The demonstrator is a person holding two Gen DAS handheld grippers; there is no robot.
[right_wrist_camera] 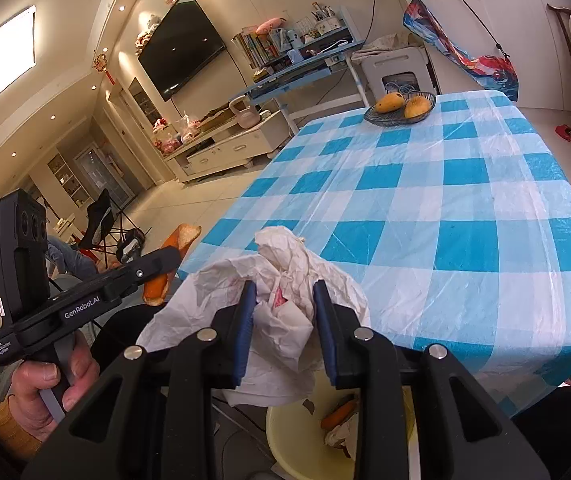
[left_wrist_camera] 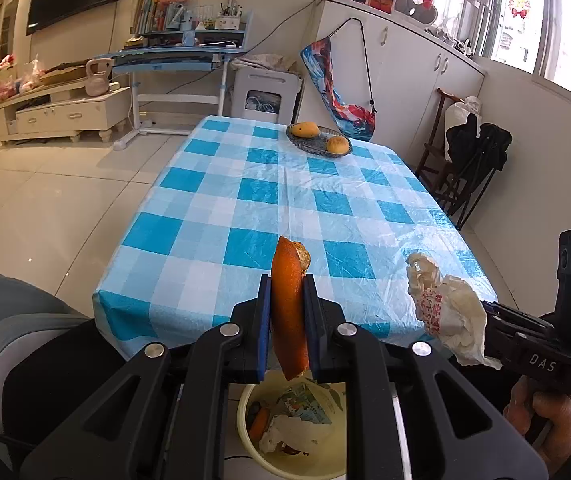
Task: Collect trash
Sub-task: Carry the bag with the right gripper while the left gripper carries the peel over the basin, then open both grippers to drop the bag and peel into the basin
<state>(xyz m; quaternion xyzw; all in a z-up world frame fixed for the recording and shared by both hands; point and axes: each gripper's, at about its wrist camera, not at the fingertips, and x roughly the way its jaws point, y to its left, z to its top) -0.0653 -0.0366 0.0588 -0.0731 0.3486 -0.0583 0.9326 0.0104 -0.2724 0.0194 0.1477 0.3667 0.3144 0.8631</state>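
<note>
Left gripper [left_wrist_camera: 287, 280] and right gripper [right_wrist_camera: 285, 286] side by side, tilted downward, each clamped on something.

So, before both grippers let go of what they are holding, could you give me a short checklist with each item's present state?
1. Left gripper holds the orange peel between its pads: ok.
2. Right gripper is clamped on the crumpled paper: ok.
3. Yellow bin sits below the peel, with trash already inside: ok.
4. Bin lies under the paper as well: ok in the right wrist view, though the paper is wide and partly hangs beyond the rim.
5. Trash left on the checked tablecloth: none seen; only the fruit dish with two mangoes stays: ok.
6. Whether the bin has enough room for both pieces: cannot tell.
</note>
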